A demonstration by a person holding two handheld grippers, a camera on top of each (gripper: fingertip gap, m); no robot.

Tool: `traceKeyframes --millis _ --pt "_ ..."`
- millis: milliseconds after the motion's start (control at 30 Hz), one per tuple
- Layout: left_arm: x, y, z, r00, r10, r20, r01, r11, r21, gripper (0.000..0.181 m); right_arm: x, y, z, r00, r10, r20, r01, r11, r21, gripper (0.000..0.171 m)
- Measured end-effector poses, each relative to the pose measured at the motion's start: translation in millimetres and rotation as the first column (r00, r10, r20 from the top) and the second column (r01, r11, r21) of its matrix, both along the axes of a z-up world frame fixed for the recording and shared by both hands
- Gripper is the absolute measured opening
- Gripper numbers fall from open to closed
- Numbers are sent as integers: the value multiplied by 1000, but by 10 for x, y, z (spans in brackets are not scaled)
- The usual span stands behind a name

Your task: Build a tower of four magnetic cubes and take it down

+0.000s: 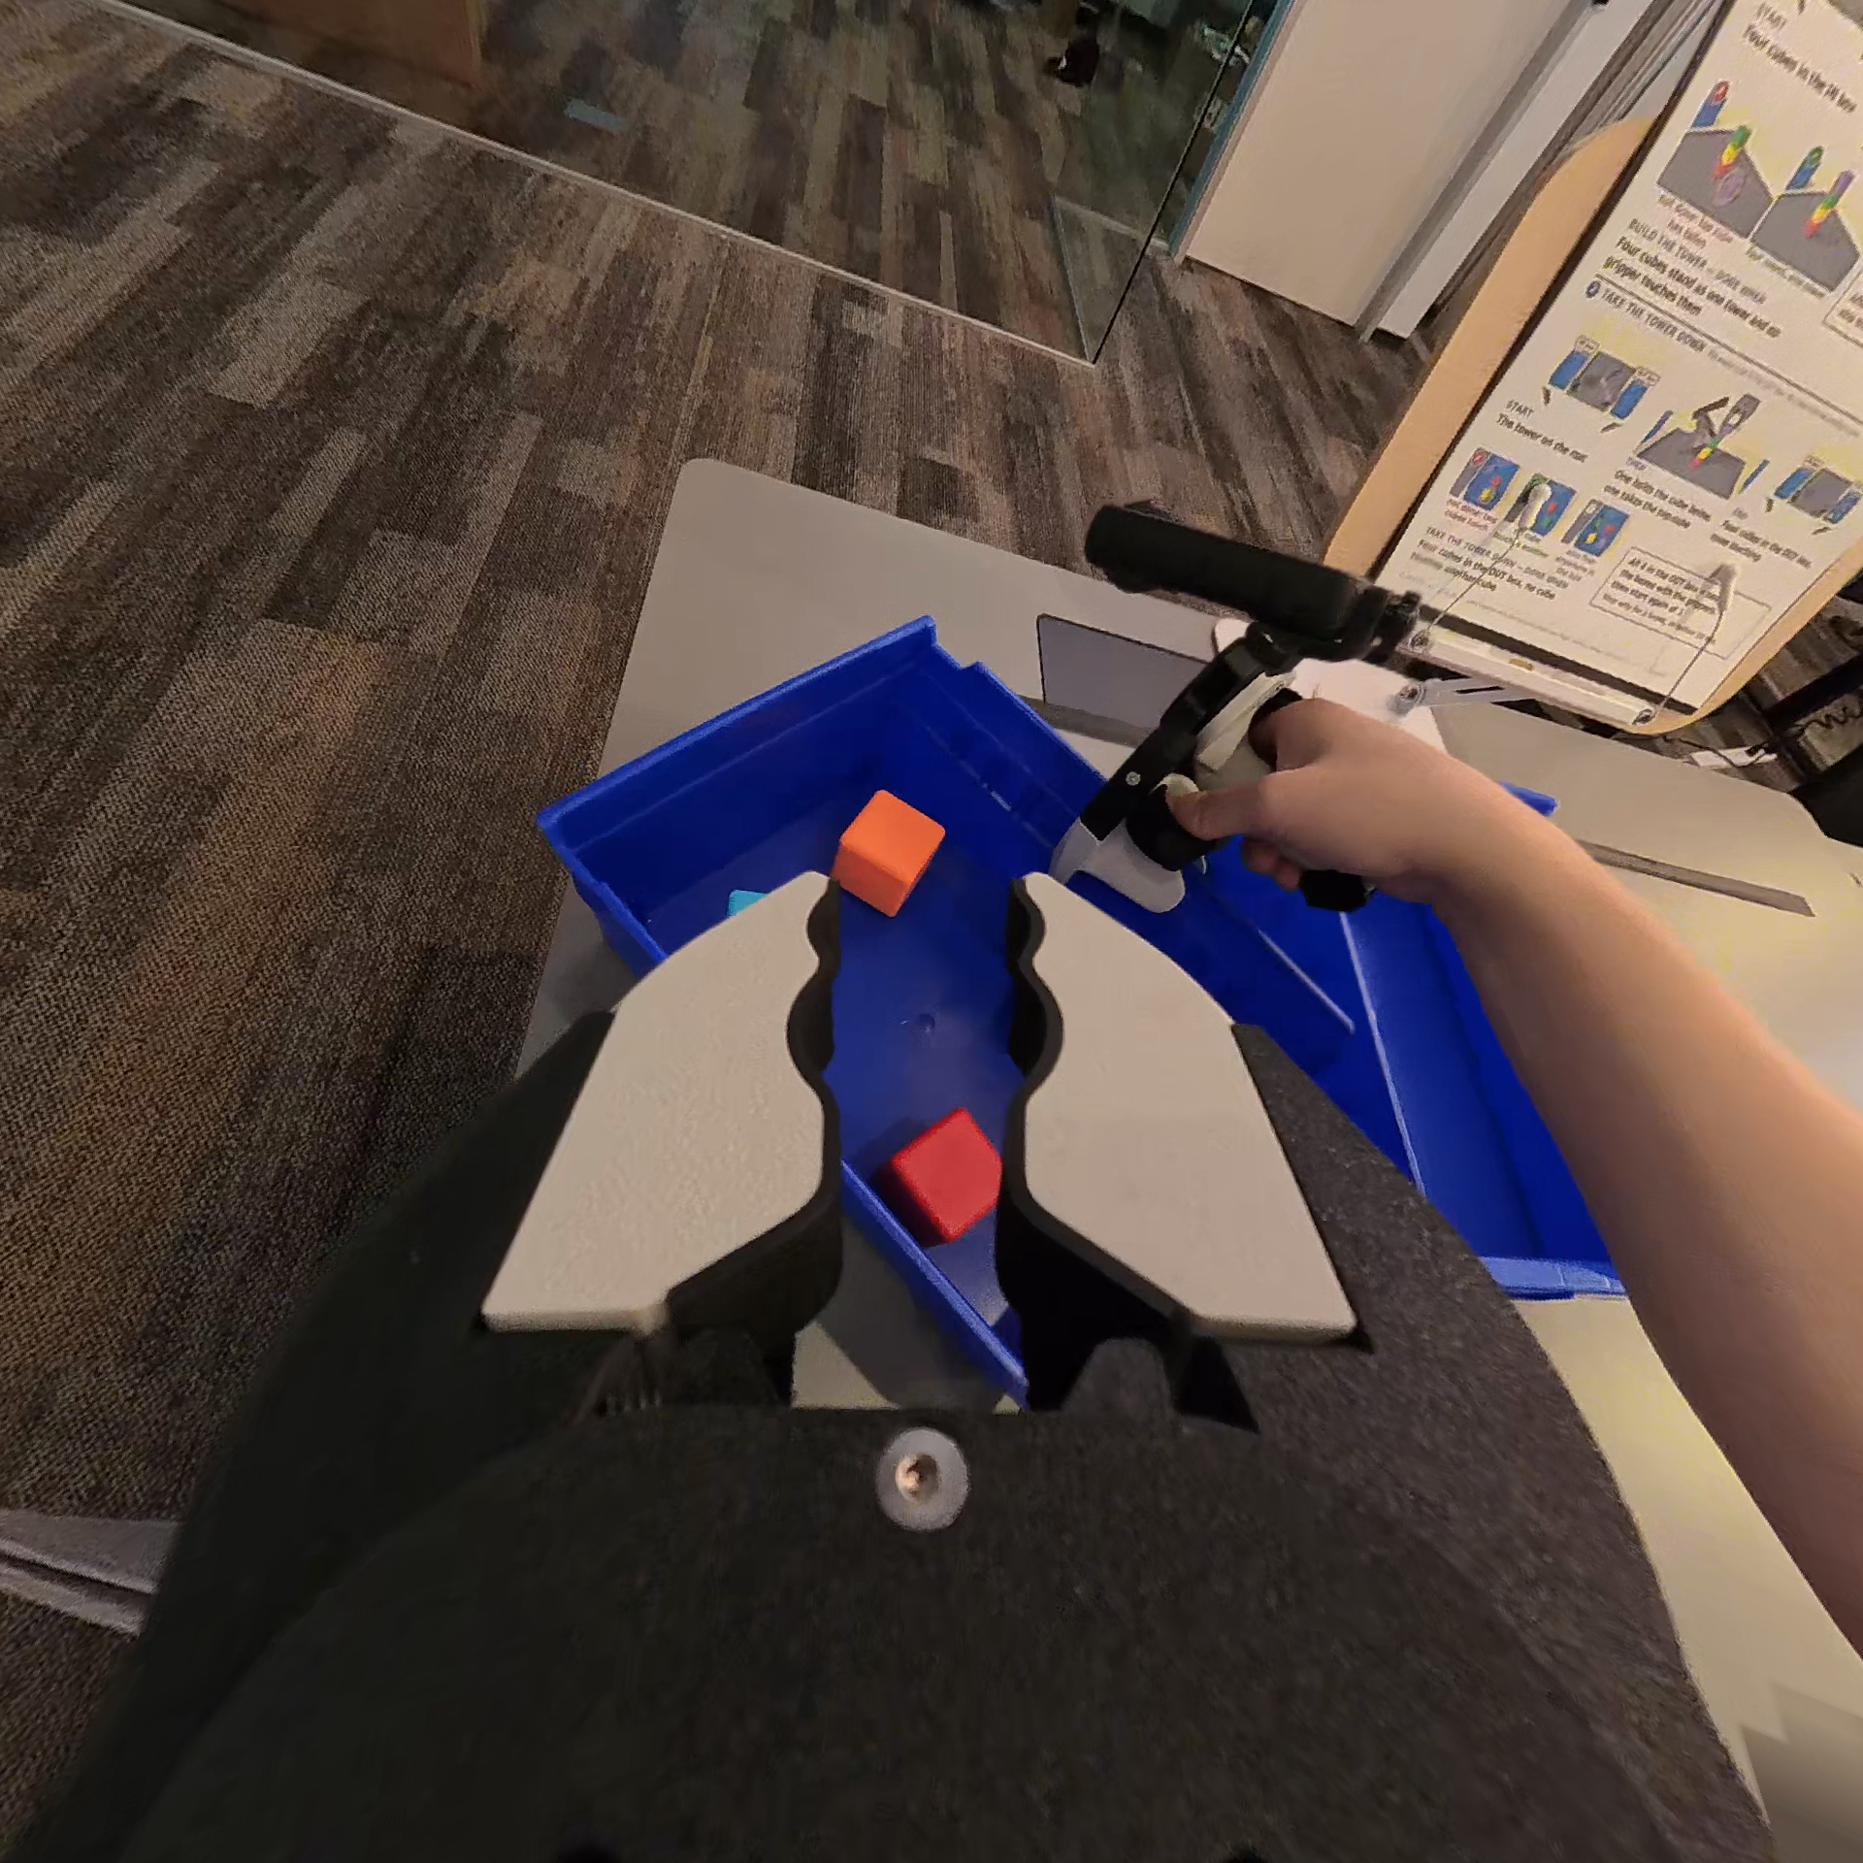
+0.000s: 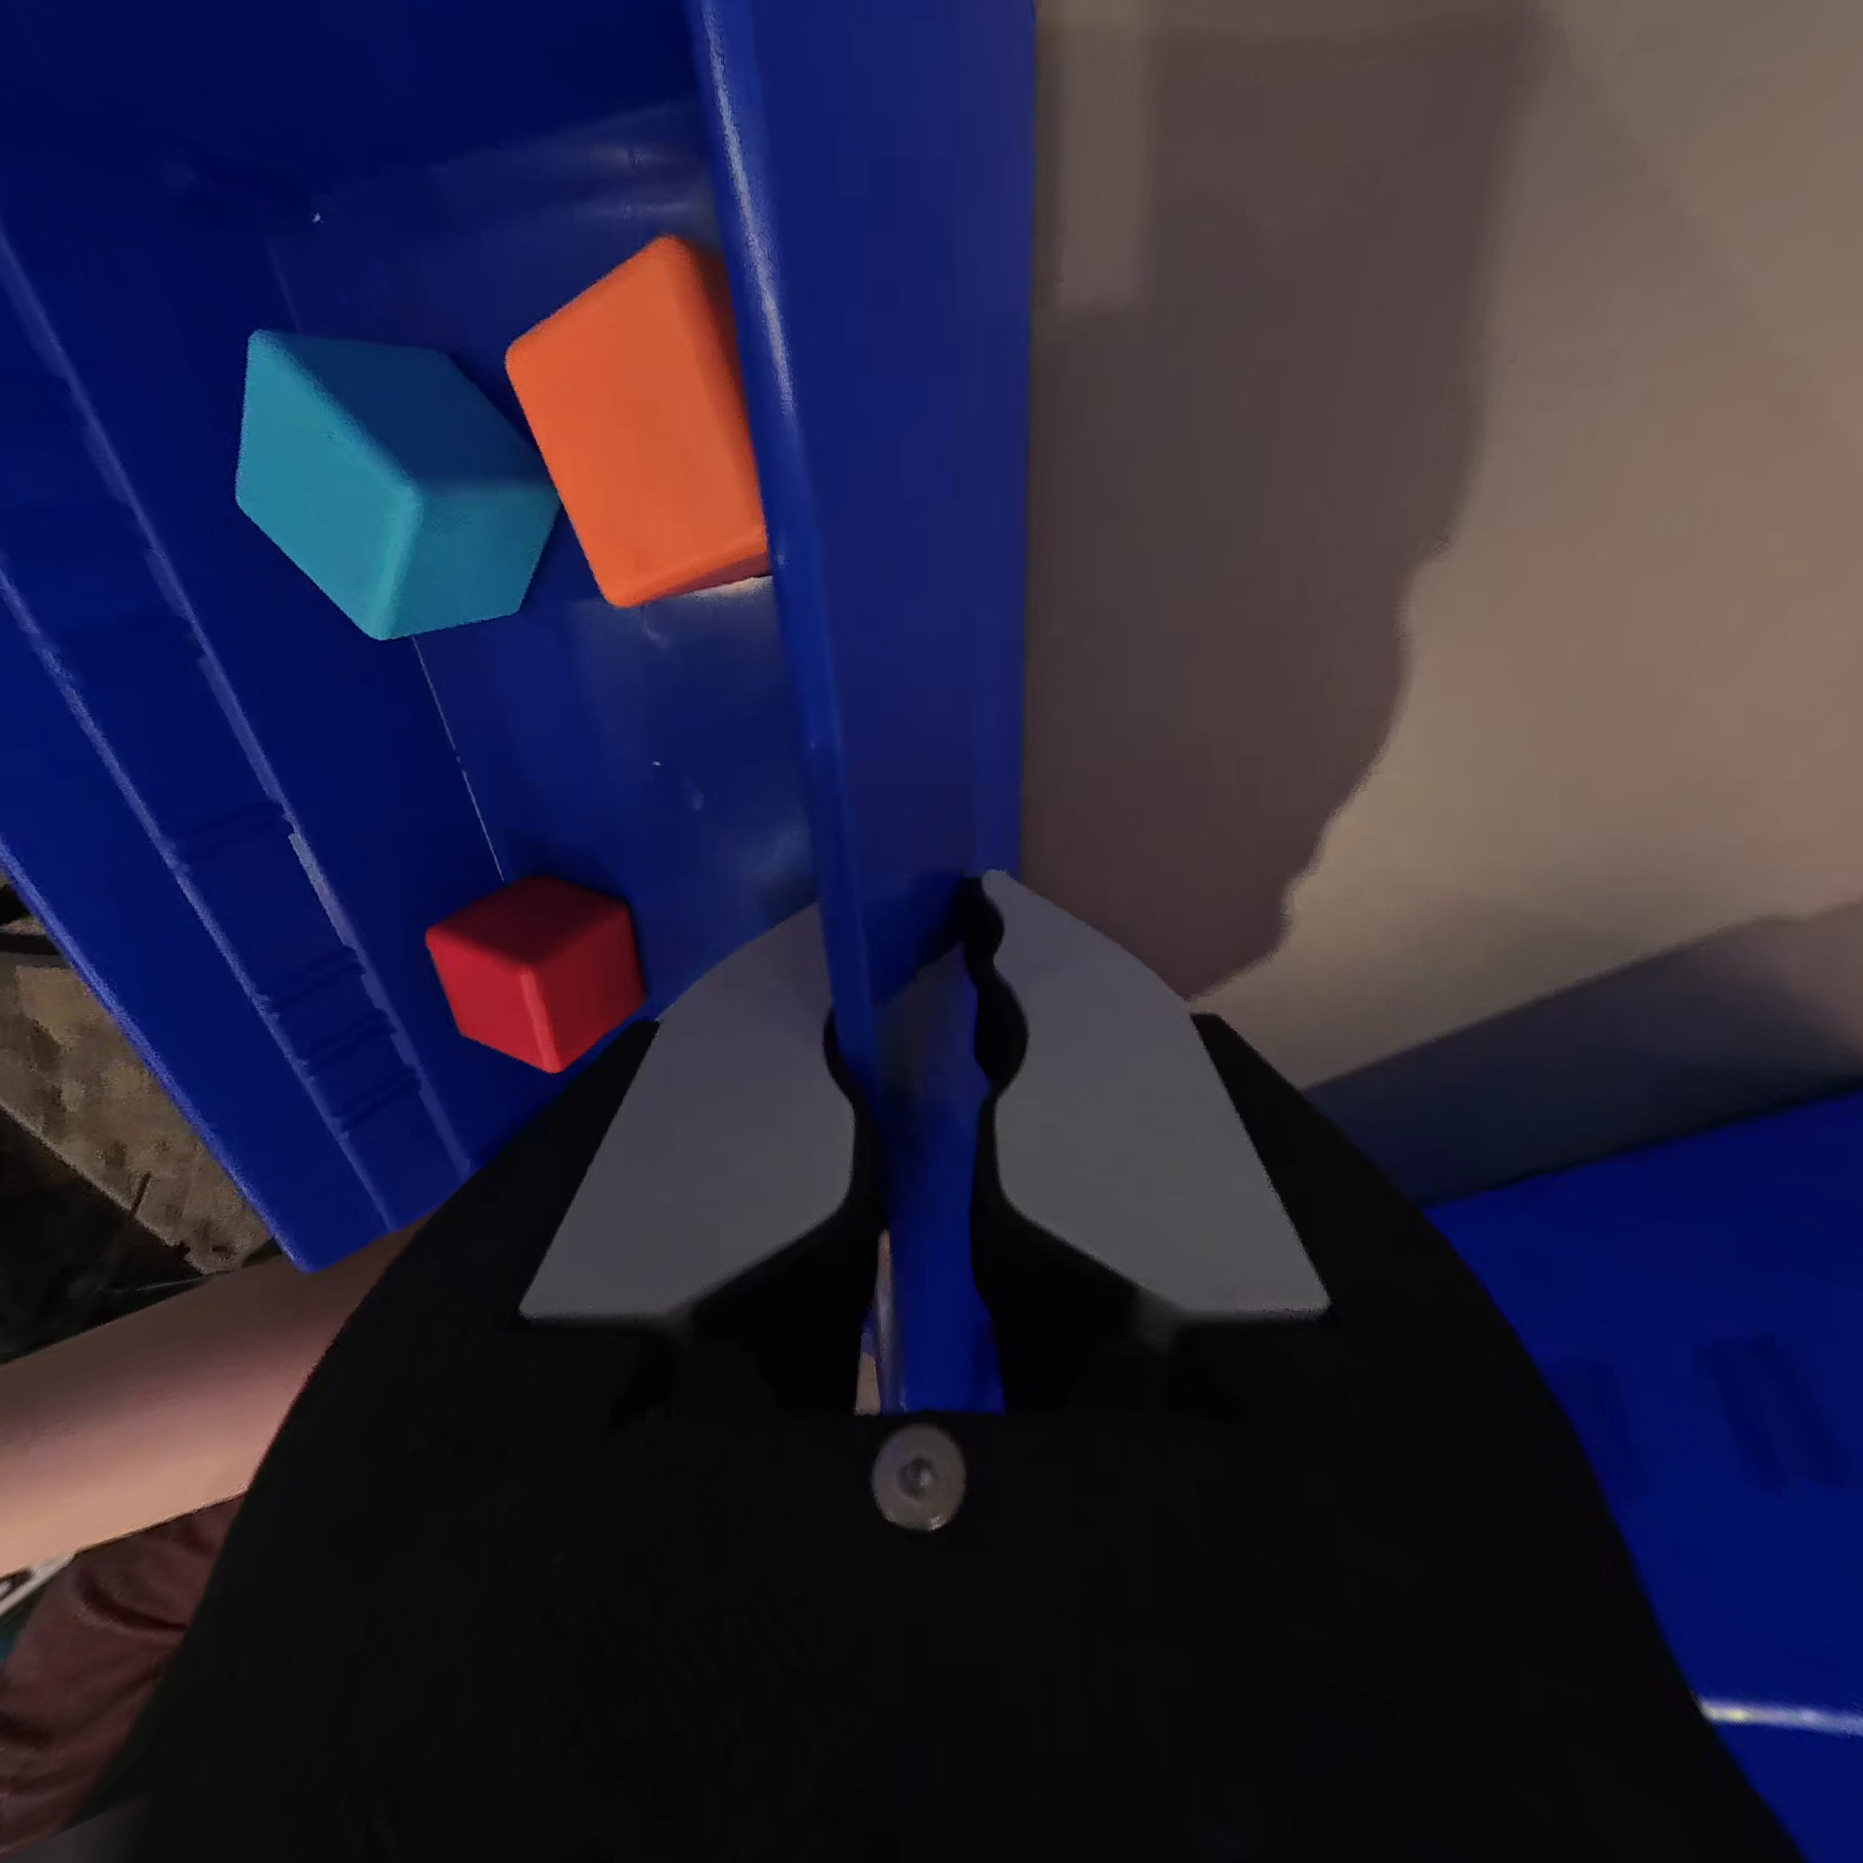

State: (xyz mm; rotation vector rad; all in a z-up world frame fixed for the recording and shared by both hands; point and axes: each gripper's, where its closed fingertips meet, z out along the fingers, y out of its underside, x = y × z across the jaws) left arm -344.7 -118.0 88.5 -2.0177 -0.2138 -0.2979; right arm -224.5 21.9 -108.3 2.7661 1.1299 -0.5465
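- The red cube (image 1: 946, 1174) lies in the blue bin (image 1: 766, 726) between the left gripper (image 1: 919, 897)'s spread, empty jaws; the orange cube (image 1: 887, 850) and teal cube (image 2: 388, 484) lie beyond their tips.
- The right gripper (image 2: 907, 907) pinches the bin's wall.
- The bin rests on a grey table (image 1: 766, 565) over patterned carpet (image 1: 302, 454).
- An illustrated instruction poster (image 1: 1663, 403) stands beyond, right.
- A second blue bin (image 1: 1462, 1109) sits beside.

Open bin floor (image 1: 922, 1018) between orange cube (image 1: 887, 850) and red cube (image 1: 946, 1174), right gripper (image 2: 912, 968) straddling bin wall (image 2: 806, 605)
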Motion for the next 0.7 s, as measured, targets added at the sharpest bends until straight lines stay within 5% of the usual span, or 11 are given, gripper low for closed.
traceKeyframes --millis 100,200,300,400,567,700 --pt "-10 22 -85 1000 -2 7 2 999 -37 33 -1 21 37 997 37 -64 -35 999 33 19" --pt "16 -12 -291 999 -41 33 45 989 -138 35 -17 261 439 969 107 -221 -33 950 312 27" --pt "-99 -63 -560 999 -7 35 16 964 -266 41 410 420 1127 951 159 -265 64 738 672 32" --pt "-170 -98 -799 998 8 59 14 930 -366 44 1416 420 1331 994 -2 -109 89 598 797 61" --pt "-59 -84 -904 991 -34 130 85 907 -414 37 3046 363 955 928 -373 -16 271 643 716 76" --pt "-9 -15 -711 997 -36 73 59 937 -344 38 3431 149 308 907 -422 19 360 796 487 71"
